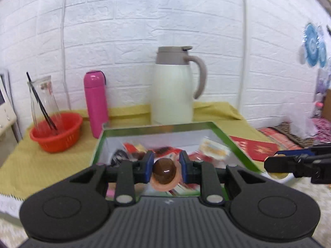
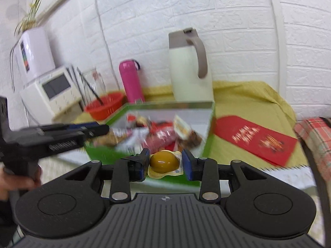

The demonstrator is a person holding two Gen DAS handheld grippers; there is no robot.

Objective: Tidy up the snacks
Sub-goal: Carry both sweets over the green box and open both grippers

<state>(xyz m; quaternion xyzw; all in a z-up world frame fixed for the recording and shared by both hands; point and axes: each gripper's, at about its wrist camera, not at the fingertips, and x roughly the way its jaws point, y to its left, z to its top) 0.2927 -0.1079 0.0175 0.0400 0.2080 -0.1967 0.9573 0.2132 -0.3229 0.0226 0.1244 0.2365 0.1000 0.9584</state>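
Many wrapped snacks [image 2: 157, 136] fill the green-rimmed box [image 2: 206, 144].

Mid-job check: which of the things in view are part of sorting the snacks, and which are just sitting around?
Part of the job:
- brown jelly cup, in the left gripper
- yellow jelly cup, in the right gripper
- green box of mixed snacks

Lying about:
- white jug
- pink flask
- red basket
- red envelope

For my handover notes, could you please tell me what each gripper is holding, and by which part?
Left gripper: brown jelly cup, clamped across its domed sides. Right gripper: yellow jelly cup, likewise across its sides.
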